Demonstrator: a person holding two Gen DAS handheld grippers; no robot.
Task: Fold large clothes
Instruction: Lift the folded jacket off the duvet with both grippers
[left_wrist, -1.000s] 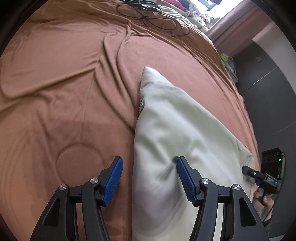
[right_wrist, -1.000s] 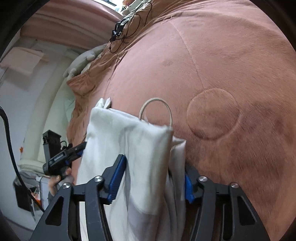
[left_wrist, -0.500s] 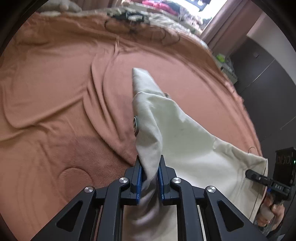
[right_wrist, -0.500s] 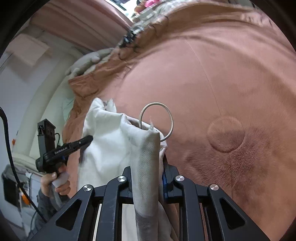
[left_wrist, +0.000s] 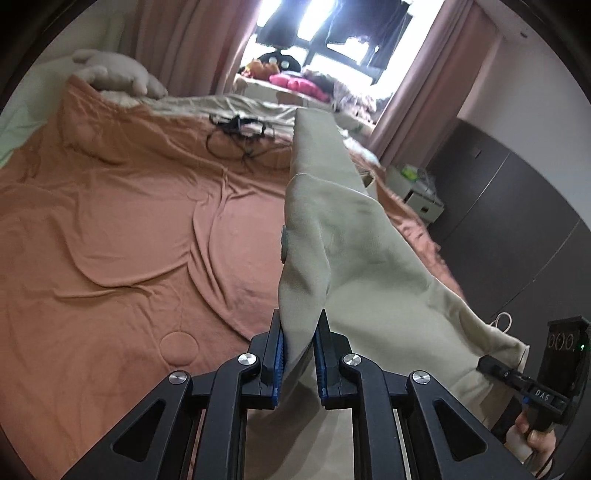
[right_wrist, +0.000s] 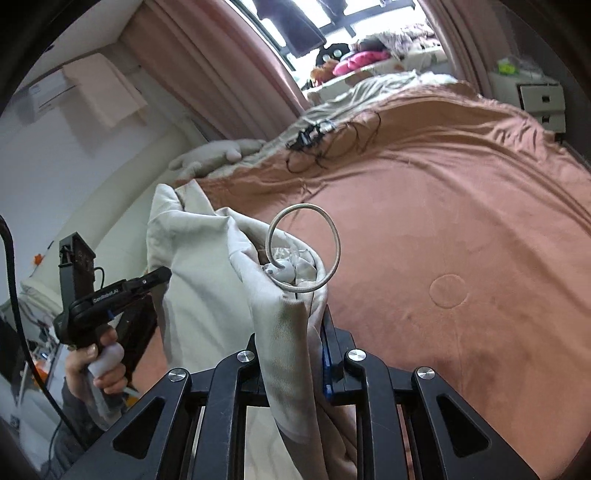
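Garment (left_wrist: 351, 236): one, cream, lifted off bedspread (left_wrist: 110, 229). Left gripper (left_wrist: 298, 354) and right gripper (right_wrist: 295, 354) each clamped on its edge. Bedspread beyond bare to one cable tangle (left_wrist: 236, 127).

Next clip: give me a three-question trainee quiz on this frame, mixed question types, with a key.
1. True or false: the left gripper is shut on the beige garment.
2. What does the right gripper hold? A) the black cables B) the beige garment C) nothing
3. Fill in: the drawstring loop stands up above the ____ gripper's pinch.

Key
1. True; its blue pads press the fabric between them.
2. B; the black cables lie far up the brown bedspread.
3. Right.
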